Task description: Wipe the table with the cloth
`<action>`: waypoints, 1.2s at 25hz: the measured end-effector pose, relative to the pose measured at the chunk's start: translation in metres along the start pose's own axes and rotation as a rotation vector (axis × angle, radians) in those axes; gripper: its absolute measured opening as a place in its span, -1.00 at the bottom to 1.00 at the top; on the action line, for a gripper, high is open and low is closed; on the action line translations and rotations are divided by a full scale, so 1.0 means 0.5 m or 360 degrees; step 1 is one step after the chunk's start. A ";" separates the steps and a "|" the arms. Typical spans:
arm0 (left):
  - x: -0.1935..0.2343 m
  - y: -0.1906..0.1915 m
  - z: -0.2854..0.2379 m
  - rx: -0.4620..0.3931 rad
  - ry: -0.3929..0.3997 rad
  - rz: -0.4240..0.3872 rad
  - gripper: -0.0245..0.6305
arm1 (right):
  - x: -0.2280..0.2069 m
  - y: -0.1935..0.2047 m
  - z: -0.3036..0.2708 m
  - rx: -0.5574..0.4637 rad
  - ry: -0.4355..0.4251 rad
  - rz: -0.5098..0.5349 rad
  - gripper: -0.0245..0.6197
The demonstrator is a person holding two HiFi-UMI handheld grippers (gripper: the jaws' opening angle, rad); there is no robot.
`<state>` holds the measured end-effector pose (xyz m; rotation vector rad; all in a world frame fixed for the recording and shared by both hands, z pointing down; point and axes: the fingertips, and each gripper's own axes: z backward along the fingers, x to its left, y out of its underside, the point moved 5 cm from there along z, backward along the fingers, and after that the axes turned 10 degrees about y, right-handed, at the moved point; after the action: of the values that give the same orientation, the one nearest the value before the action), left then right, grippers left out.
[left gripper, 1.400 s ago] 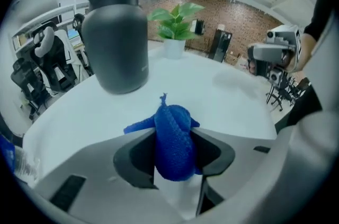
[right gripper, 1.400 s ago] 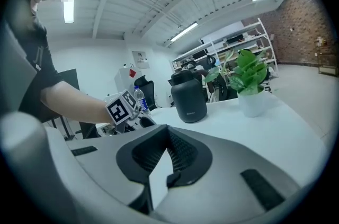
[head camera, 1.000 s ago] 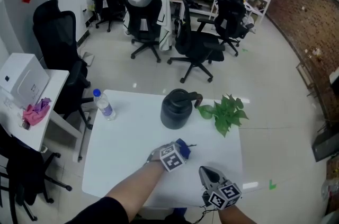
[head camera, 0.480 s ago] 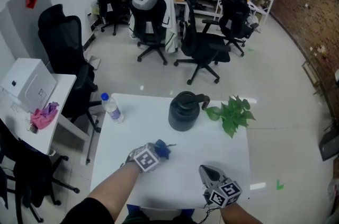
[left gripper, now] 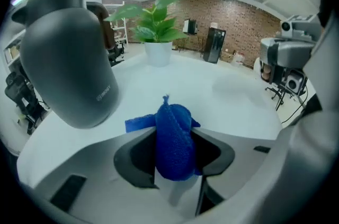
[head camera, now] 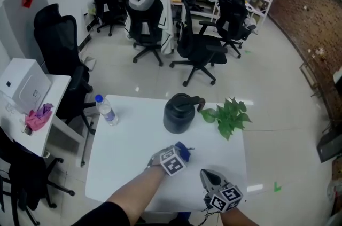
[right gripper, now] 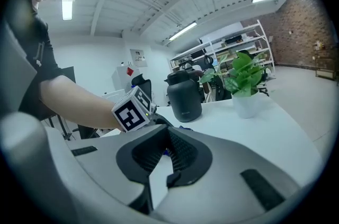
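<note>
Since half a second ago the left gripper (head camera: 179, 154) has swung back to the right across the table (head camera: 123, 166), from the left half to about the middle of its width; the right gripper (head camera: 209, 177) has kept its place at the near edge. The cloth (head camera: 184, 150), blue and bunched, is clamped between the left gripper's jaws and stands in front of the jug (head camera: 179, 111), between the table's centre and its near edge. In the left gripper view the cloth (left gripper: 174, 138) fills the gap between the two pads as an upright wad, with a flat flap sticking out to the left toward the jug (left gripper: 66, 64). Whether the wad presses on the tabletop cannot be told. The person's bare forearm reaches in from the near edge behind the left gripper. The right gripper lies to the right of the left one, at the near edge, well apart from the cloth; in its own view the right gripper (right gripper: 167, 153) has its jaws brought together with nothing held. The dark jug stands near the far edge, about mid-width. A plant (head camera: 228, 115) sits just to its right, toward the far right corner. A bottle (head camera: 106, 108) with a blue cap stands by the far left corner.
</note>
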<state>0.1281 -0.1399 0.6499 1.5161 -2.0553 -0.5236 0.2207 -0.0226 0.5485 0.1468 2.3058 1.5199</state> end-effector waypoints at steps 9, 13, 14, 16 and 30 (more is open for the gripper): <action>0.032 0.122 0.091 0.0051 -0.0032 0.0086 -0.40 | 0.000 0.007 0.002 0.0013 0.0004 -0.0004 -0.91; 0.035 0.179 0.150 0.0078 -0.0018 0.0215 -0.40 | 0.030 0.005 -0.009 0.0008 -0.0040 0.0016 -0.91; 0.032 0.180 0.167 0.0042 -0.0020 0.0233 -0.40 | 0.036 0.003 -0.010 0.0006 -0.0049 0.0019 -0.91; 0.027 0.176 0.210 -0.0082 -0.0055 0.0263 -0.40 | 0.047 -0.004 -0.014 0.0003 -0.0058 0.0031 -0.91; -0.056 0.563 0.532 -0.0319 -0.0533 0.0734 -0.40 | 0.312 0.003 -0.180 0.0076 -0.0437 0.0206 -0.91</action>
<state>-0.2414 -0.0304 0.6019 0.8408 -2.4196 -0.8060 0.0435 -0.0551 0.5420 0.4943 2.1484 1.4054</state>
